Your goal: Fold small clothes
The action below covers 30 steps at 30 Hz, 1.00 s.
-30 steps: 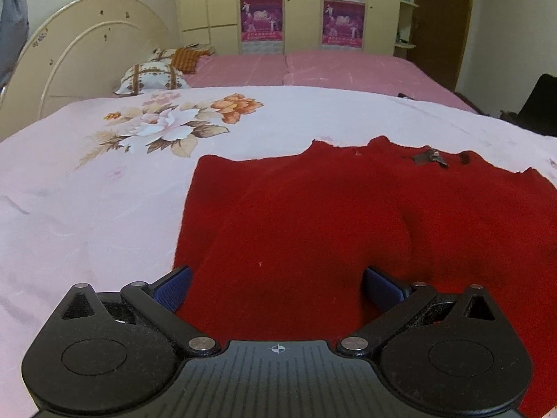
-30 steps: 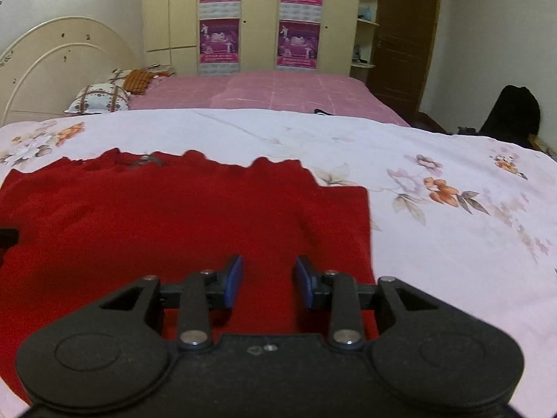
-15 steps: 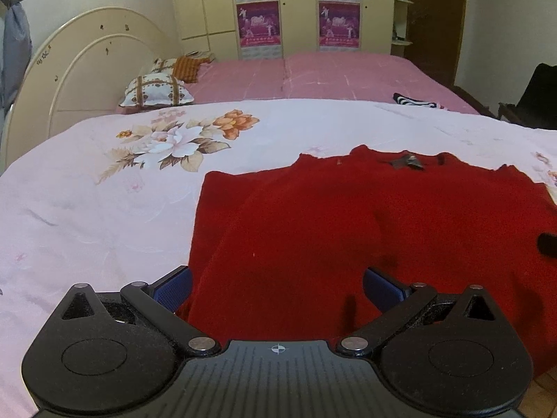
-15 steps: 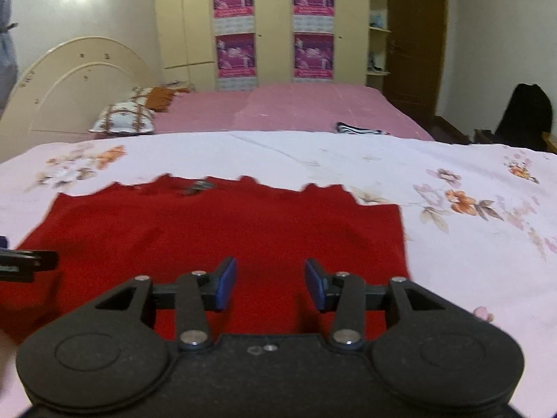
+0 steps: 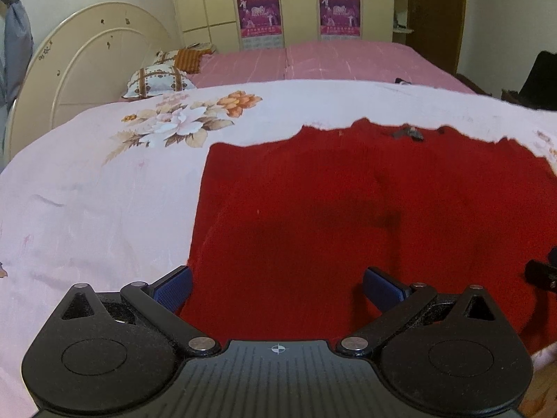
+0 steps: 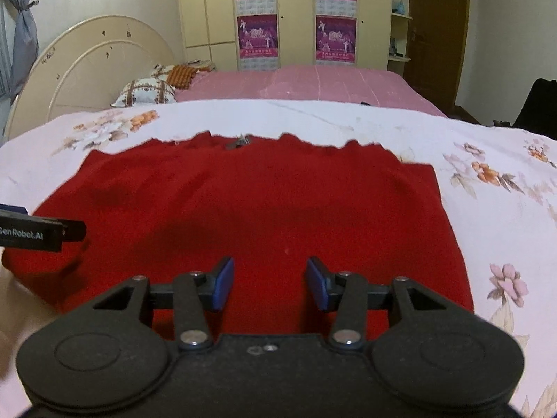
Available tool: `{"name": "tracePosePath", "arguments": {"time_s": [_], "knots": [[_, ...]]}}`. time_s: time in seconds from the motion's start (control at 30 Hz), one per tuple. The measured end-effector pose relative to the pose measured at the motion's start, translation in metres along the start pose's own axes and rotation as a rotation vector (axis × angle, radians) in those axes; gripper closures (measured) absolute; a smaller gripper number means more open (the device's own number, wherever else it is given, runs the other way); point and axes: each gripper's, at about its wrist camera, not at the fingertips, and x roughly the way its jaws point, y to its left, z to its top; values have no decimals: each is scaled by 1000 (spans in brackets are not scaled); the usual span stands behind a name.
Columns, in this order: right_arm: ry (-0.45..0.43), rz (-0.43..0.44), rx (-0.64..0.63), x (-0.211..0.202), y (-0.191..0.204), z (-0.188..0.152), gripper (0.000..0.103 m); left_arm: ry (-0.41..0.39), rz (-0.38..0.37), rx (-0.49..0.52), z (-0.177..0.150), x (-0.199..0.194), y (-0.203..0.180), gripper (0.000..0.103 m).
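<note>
Both tongs (image 5: 277, 287) (image 6: 270, 284) gape empty above the red garment (image 5: 348, 209).

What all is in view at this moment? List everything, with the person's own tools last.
red garment: one, red, spread flat on the floral sheet
floral sheet: one, pale pink, covers the near bed
pink bed: one, pink, behind
pillows: two, patterned and orange, by the headboard
headboard: one, cream, left
wardrobe: one, cream, four purple posters
door: one, brown, right
left tool: one, black, open above the garment's left part
right tool: one, black, open above the garment's near edge
</note>
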Motion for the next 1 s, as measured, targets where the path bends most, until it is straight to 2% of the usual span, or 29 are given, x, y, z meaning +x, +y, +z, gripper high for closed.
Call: {"name": "tracePosePath", "arguments": {"time_s": [0.1,0.27,0.9,1.0], "knots": [[16,-23,-6,3,-4,-8,58,28,6,2,-7,9,0,0],[13,-43,-10,1,-15,-18,58,31,3,-20,-11,11,3,0],[2,-40,-5,-1,-24,-23,57,22,14,-14,-12,8,1,0],[8,-41,2,-3,-26,-21,57,-22,10,-32,-8,-5,5,0]]}}
